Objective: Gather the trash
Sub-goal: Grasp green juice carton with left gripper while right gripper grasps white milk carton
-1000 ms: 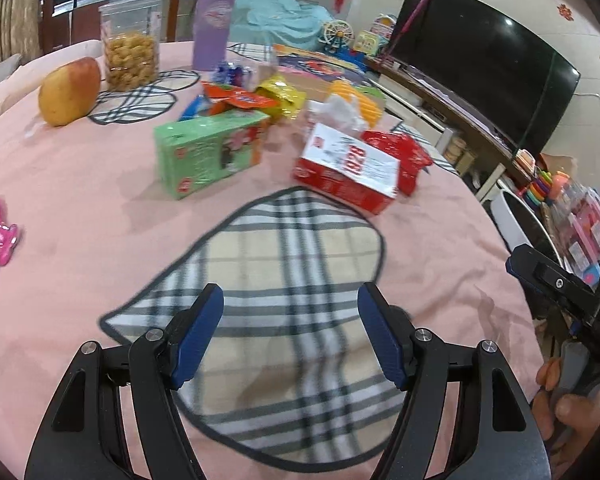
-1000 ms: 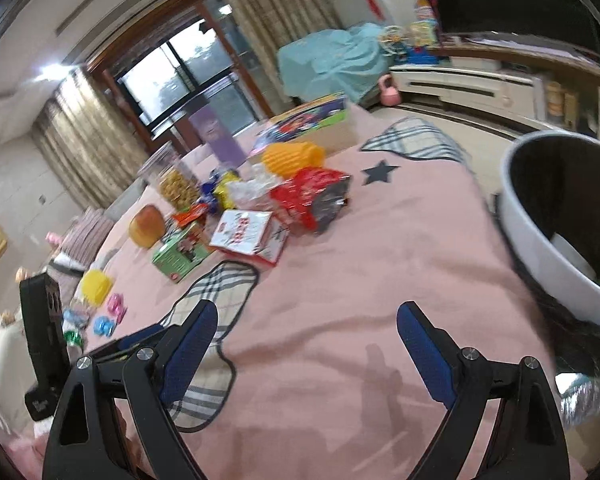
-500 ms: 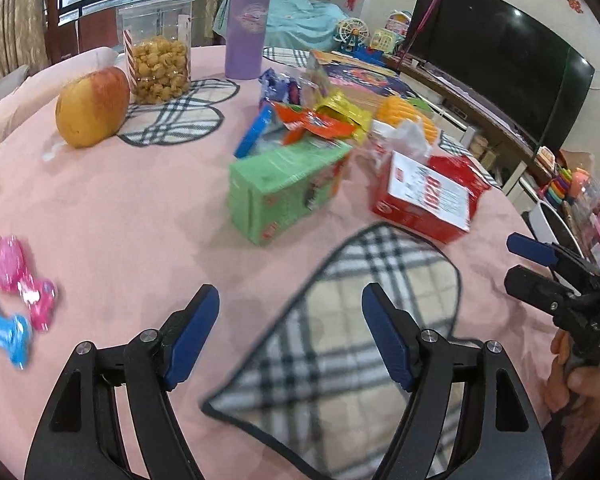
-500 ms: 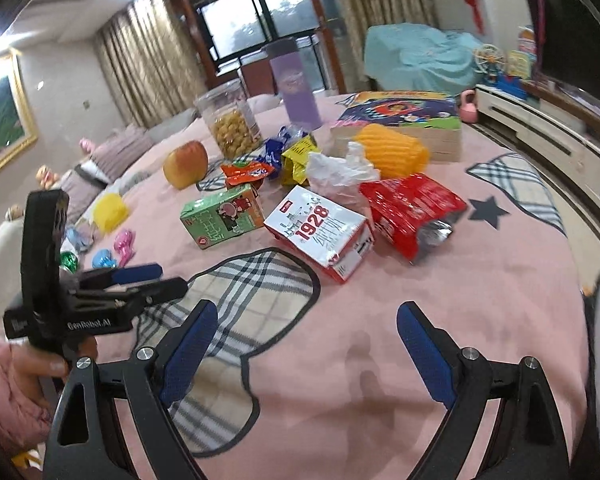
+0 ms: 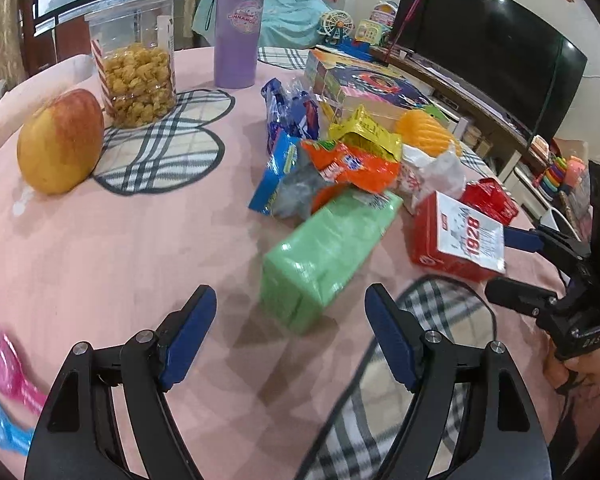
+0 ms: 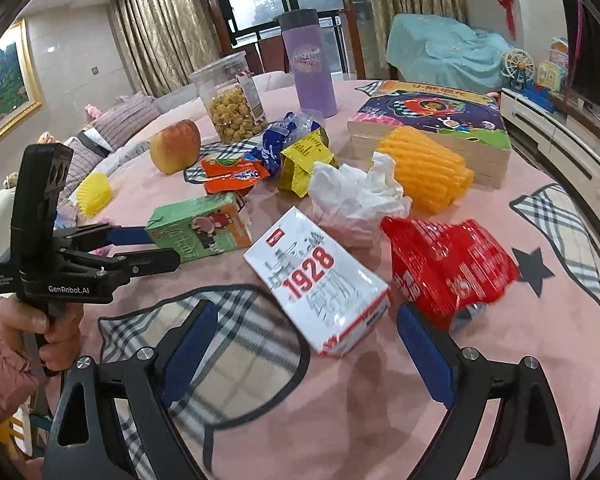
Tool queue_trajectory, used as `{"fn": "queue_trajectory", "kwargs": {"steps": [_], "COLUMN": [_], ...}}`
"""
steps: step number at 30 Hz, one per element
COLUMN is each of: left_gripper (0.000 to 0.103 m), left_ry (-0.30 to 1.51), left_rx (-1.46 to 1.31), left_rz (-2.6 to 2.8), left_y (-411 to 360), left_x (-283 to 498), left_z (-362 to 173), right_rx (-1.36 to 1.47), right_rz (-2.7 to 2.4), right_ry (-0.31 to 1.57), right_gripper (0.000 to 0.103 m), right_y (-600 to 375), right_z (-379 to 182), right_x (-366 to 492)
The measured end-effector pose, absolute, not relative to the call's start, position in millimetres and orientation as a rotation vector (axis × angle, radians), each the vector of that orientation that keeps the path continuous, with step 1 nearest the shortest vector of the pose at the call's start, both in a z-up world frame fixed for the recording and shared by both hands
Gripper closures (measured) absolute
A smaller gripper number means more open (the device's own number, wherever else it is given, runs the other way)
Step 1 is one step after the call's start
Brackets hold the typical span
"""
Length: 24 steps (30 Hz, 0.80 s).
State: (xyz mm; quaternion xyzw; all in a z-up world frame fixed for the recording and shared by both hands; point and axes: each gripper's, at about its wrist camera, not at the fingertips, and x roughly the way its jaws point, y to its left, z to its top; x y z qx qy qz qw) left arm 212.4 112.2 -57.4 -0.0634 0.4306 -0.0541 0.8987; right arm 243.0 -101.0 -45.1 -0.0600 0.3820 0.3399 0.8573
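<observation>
Trash lies in a pile on the pink table. A green drink carton (image 5: 324,252) lies just ahead of my open left gripper (image 5: 292,332); it also shows in the right wrist view (image 6: 200,228). A red-and-white "1928" box (image 6: 320,280) lies just ahead of my open right gripper (image 6: 304,344), between the jaws' line. A red foil bag (image 6: 448,268), crumpled white tissue (image 6: 356,196), orange wrapper (image 6: 232,176), yellow wrapper (image 6: 304,160) and blue wrappers (image 5: 288,116) lie around them. Both grippers are empty.
An apple (image 5: 60,140), a jar of snacks (image 5: 136,68), a purple tumbler (image 5: 238,24), a boxed game (image 6: 432,120) and an orange ribbed object (image 6: 424,168) stand farther back. Plaid mats (image 6: 228,344) lie on the cloth. Pink and blue toys (image 5: 4,368) lie at left.
Both grippers have moved forward toward the pile. The left now faces the green carton closely; the right swung from the table's edge and the bin to the 1928 box.
</observation>
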Motion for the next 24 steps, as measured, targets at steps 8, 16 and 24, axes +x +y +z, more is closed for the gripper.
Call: {"fn": "queue_trajectory", "kwargs": {"steps": [8, 16, 24], "left_gripper": [0.034, 0.068, 0.068], "left_ry": [0.862, 0.856, 0.833], "left_rx": [-0.086, -0.046, -0.106], "left_rz": [-0.128, -0.164, -0.194], "left_y": [97, 72, 51], "left_x": [216, 195, 160], "left_z": [-58, -55, -49], "right_rx": [-0.116, -0.039, 0.089], "right_rz": [0.688, 0.614, 0.515], "right_ry": [0.827, 0.854, 0.855], "right_gripper": [0.014, 0.038, 0.039], "right_y": [-98, -117, -157], "right_z": [-52, -55, -54], "right_x": [258, 238, 196]}}
